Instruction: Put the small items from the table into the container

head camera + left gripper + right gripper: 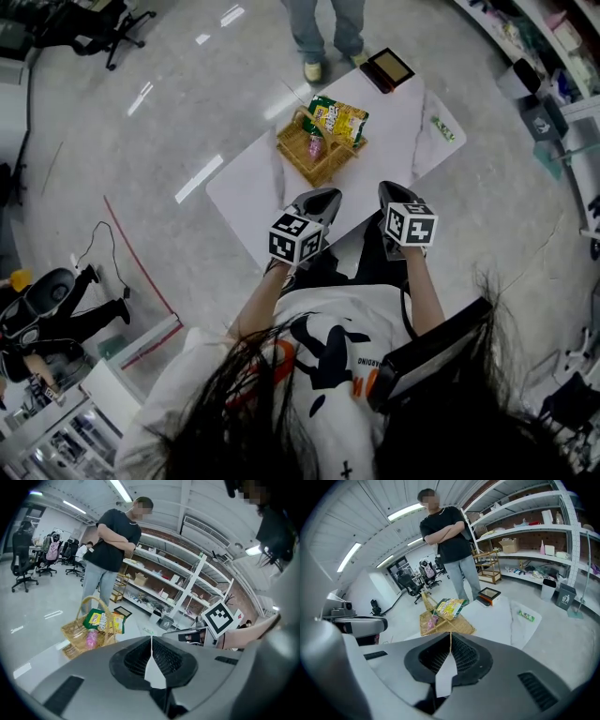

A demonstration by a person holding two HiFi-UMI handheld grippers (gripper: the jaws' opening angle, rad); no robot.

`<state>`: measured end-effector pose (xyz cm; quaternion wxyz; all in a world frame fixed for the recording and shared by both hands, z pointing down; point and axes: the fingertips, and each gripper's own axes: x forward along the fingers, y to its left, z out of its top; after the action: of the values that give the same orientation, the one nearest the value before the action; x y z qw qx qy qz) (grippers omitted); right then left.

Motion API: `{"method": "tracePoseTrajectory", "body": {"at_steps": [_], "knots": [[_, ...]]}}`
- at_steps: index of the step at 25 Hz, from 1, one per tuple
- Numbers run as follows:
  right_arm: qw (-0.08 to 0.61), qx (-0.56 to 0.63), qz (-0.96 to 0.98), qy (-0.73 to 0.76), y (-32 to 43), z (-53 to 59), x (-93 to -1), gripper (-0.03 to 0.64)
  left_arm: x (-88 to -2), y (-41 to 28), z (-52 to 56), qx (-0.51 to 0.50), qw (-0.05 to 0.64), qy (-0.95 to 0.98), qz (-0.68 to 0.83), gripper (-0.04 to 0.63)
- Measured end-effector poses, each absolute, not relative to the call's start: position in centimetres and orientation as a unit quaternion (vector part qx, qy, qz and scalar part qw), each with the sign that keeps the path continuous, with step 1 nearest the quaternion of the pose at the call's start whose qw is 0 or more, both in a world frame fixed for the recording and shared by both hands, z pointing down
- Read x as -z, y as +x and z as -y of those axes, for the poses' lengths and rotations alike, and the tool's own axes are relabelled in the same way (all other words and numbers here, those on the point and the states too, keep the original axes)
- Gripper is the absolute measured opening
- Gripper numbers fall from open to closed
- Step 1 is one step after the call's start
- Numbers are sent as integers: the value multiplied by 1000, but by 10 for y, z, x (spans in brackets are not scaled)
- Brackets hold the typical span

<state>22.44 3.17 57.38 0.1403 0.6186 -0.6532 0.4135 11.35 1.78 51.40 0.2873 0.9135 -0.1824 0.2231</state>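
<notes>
One pink item [315,146] sits partly hidden inside the wicker basket [298,159].

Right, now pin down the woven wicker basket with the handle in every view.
Head view: woven wicker basket upper centre, on the white table.
Left gripper view: lower left.
Right gripper view: centre, slightly left.
Shared landmark: flat black box with orange edge on the table beyond the basket.
</notes>
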Motion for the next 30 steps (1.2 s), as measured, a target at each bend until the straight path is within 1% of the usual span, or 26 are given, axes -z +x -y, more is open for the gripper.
{"method": "tracePoseTrajectory", "body": {"at_steps": [5, 15, 26, 30], "knots": [[136, -414, 674, 597, 278, -18, -577, 21, -513, 176, -8, -201, 308, 912, 183, 11], [181, -423, 676, 575, 383, -1, -607, 22, -530, 270, 14, -218, 318, 898, 212, 11], [232, -445, 609, 615, 516, 16, -714, 23, -587, 332, 45, -257, 329, 882, 218, 11], [259, -454, 593, 613, 550, 25, -756, 31, -613, 345, 52, -267, 340, 876, 213, 11]]}}
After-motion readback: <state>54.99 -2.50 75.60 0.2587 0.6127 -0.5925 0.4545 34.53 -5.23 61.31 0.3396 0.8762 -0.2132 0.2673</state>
